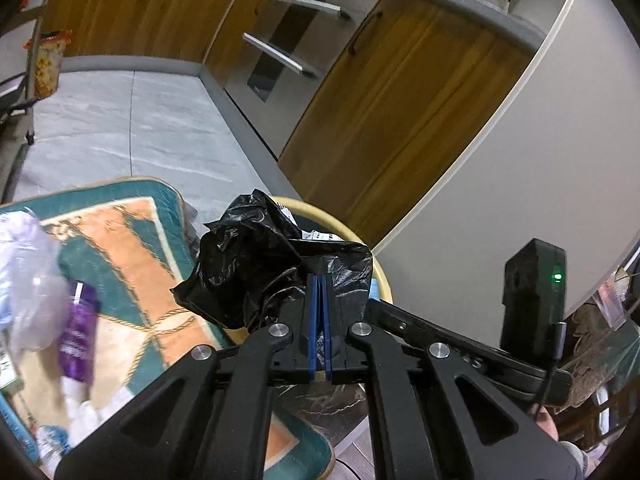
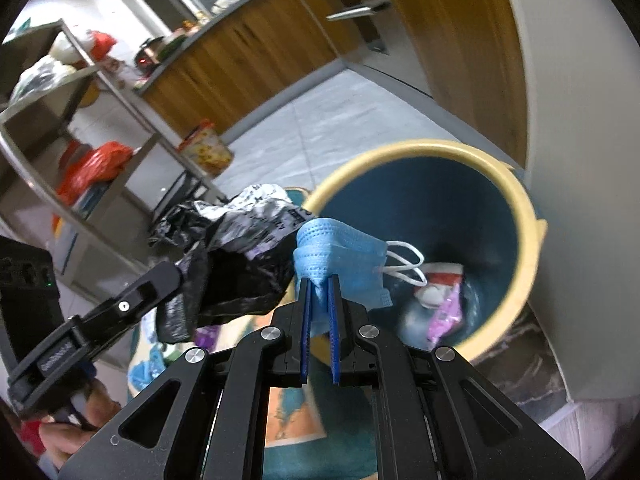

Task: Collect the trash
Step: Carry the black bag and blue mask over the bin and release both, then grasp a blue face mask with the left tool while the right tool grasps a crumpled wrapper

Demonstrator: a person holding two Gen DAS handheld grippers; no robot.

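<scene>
My left gripper (image 1: 320, 280) is shut on a crumpled black plastic bag (image 1: 256, 256), which hangs just over the near rim of a round bin with a cream rim (image 1: 352, 232). In the right wrist view the same bag (image 2: 232, 264) and the left gripper's body (image 2: 120, 304) sit left of my right gripper (image 2: 319, 282), which is shut on a blue face mask (image 2: 340, 256) with white ear loops. The mask hangs over the bin's near rim. The bin (image 2: 516, 188) is dark blue inside and holds wrappers (image 2: 440, 296) at the bottom.
A patterned teal and orange rug (image 1: 132, 248) lies on the grey tiled floor with a purple bottle (image 1: 78, 332), a clear plastic bag (image 1: 28, 272) and other litter on it. Wooden cabinets (image 1: 400, 112) and a white wall (image 1: 520, 160) stand behind the bin. A metal shelf rack (image 2: 72, 128) stands at the left.
</scene>
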